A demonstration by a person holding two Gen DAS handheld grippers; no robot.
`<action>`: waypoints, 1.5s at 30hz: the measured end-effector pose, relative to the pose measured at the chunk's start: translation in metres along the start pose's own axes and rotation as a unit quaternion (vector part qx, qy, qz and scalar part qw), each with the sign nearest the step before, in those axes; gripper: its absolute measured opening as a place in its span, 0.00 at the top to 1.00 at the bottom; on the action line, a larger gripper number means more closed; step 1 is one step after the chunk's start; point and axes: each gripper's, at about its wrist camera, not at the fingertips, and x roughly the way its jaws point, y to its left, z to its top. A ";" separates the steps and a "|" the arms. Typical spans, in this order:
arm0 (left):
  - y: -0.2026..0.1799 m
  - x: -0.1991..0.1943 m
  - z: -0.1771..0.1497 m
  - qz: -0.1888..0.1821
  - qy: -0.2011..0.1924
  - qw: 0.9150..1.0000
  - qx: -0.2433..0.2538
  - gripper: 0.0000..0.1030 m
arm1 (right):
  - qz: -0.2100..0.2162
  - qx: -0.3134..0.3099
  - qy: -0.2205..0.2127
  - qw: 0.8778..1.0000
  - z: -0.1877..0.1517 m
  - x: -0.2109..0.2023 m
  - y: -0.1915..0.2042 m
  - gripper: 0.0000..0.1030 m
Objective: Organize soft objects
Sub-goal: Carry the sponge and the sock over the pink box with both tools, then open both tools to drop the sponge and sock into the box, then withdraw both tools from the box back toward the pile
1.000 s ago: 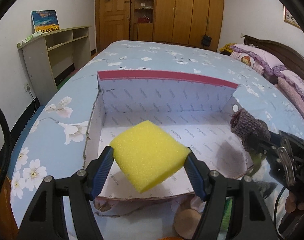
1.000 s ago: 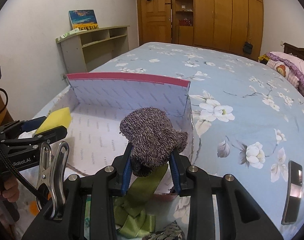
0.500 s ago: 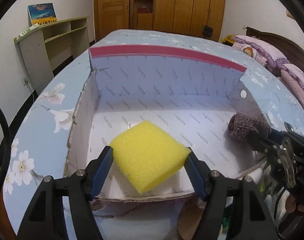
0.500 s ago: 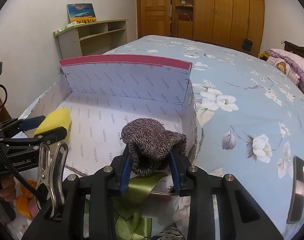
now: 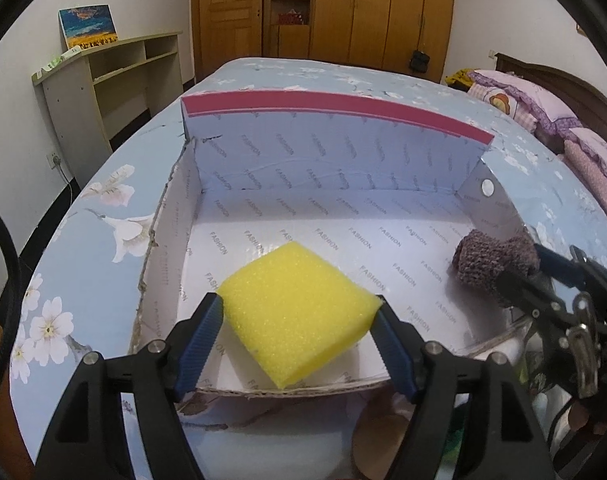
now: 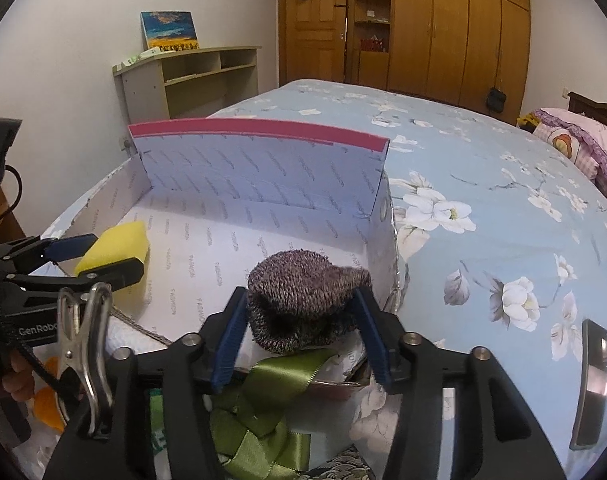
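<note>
We hold our left gripper (image 5: 299, 342) over the near edge of the open cardboard box (image 5: 343, 148), which lies on the flowered bed (image 6: 483, 168). Its blue-padded fingers (image 5: 201, 342) are opening, yet both still touch the yellow sponge (image 5: 295, 312), which sits tilted between them above the box floor near the left wall. Our right gripper (image 6: 301, 338) reaches over the box's near right corner, and its fingers (image 6: 228, 338) are opening too; the left pad meets the knitted brown sock (image 6: 305, 300), while the right pad stands just clear of the bundle, so the sock lies loose between them above the near rim of the box. From the left wrist view the sock shows at the right side of the box, close by the wall with the round hole. Below the right gripper, outside the box, a green satin ribbon (image 6: 263, 412) lies crumpled. A dark phone (image 6: 591, 384) rests on the bedspread well to the right of the box.
</note>
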 end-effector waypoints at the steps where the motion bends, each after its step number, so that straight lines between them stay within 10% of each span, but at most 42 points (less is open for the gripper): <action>1: 0.000 -0.001 0.000 0.000 0.000 1.000 -0.001 0.25 | 0.000 0.002 -0.002 1.000 0.000 -0.001 0.000 0.36; 45: 0.010 -0.035 0.006 -0.013 -0.018 1.000 -0.009 0.21 | 0.016 0.013 -0.044 0.999 -0.024 -0.071 0.003 0.36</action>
